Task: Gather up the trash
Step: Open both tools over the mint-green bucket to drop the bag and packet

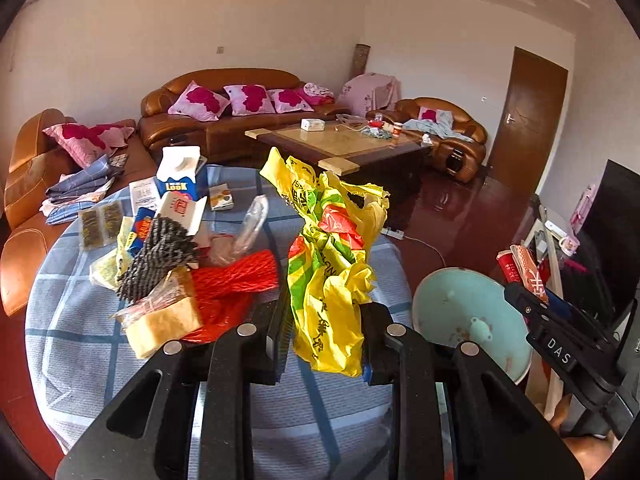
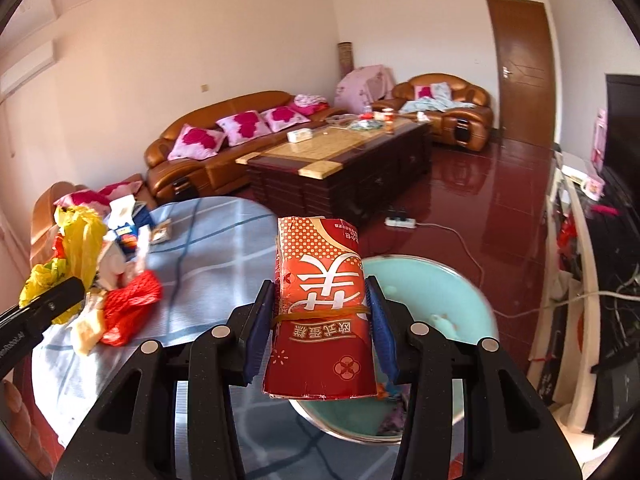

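The left gripper was clamped on a crumpled yellow bag. Its fingers pressed the bag's lower part from both sides. The bag's long axis ran up and away from the fingers, and its free end stood above the worktop, clear of the cloth.

The right gripper was clamped on a flattened red carton. Its blue-padded fingers gripped the carton's two long edges. The carton's long axis ran forward along the fingers, with its far end raised and its print upside down to the camera. A rubber band crossed the carton near the fingers. The carton was held above the near rim of a pale green bin, which stood just beside the worktop on its right.

Further out on the worktop, to the left of the yellow bag, lay a trash pile: a red mesh bag, a striped grey piece, clear wrappers and a milk carton, which stood upright at the far edge.

Beyond the worktop stood a coffee table, then a brown sofa against the far wall.
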Action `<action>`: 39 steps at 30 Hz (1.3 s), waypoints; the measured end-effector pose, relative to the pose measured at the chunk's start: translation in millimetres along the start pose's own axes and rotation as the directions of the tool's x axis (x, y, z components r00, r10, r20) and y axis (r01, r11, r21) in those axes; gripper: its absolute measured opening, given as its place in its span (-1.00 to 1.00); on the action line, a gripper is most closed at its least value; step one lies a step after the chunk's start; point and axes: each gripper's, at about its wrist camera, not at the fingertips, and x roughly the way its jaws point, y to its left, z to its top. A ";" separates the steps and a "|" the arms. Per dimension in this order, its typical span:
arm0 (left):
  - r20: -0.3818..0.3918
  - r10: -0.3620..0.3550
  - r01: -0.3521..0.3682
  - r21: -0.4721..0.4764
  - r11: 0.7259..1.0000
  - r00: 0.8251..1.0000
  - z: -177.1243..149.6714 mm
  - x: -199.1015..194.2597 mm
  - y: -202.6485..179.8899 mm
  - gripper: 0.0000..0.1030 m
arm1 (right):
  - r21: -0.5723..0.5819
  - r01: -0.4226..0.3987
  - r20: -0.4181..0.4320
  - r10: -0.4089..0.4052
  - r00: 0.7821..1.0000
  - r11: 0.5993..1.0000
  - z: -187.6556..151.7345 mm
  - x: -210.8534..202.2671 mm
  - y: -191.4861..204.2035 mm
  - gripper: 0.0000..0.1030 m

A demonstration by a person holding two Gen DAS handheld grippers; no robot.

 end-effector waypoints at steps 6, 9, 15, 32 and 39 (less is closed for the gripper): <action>-0.031 -0.038 0.040 0.060 0.997 0.999 -3.6 14.4 -41.8 -0.49 | 0.081 0.064 0.000 -0.065 0.998 0.995 -6.3 3.8 -46.9 -0.12; -0.053 -0.052 0.056 0.078 0.995 0.997 -5.5 25.2 -59.2 -0.49 | 0.103 0.082 -0.004 -0.082 0.997 0.991 -8.6 7.6 -62.2 -0.12; -0.096 -0.076 0.089 0.129 0.988 0.992 -10.5 47.9 -92.7 -0.49 | 0.154 0.119 -0.036 -0.115 0.993 0.981 -16.2 17.7 -95.2 -0.12; -0.266 -0.100 0.156 0.201 0.967 0.959 -46.8 109.0 -161.2 -0.49 | 0.192 0.139 -0.127 -0.115 0.985 0.972 -34.0 44.5 -119.9 -0.12; -0.309 -0.100 0.170 0.206 0.964 0.946 -54.6 122.3 -169.2 -0.49 | 0.194 0.117 -0.161 -0.086 0.983 0.974 -39.5 53.2 -118.8 -0.12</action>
